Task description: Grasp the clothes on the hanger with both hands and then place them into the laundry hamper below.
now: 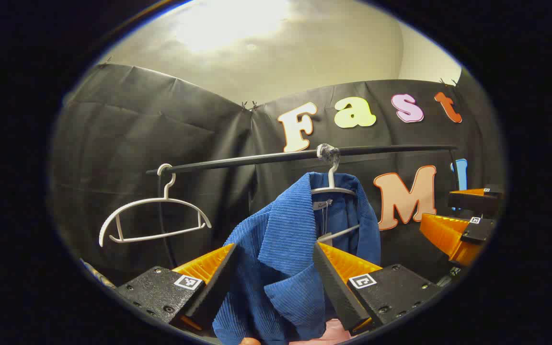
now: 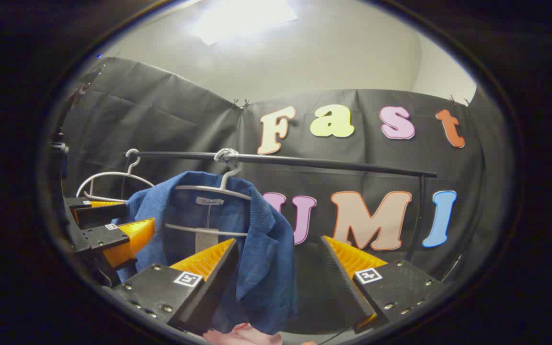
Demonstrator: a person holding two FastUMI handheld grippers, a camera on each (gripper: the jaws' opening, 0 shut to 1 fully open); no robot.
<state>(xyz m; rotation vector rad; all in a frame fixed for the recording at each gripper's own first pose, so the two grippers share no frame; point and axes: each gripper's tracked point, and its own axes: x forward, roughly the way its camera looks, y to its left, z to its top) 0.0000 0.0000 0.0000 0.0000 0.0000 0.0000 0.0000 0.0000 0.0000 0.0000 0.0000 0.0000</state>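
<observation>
The left claw stands open, the blue shirt between its fingers at 12 o'clock, hung on a white hanger from the rail. The right claw gapes at the shirt's 3 o'clock edge.

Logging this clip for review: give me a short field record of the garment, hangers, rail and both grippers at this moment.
garment: blue corduroy jacket, on a white hanger
rail: black rail
spare hanger: empty white hanger, on the same rail
left gripper: open, jacket front between its fingers, not pressed
right gripper: open, at the jacket's edge
hamper: cannot tell
</observation>
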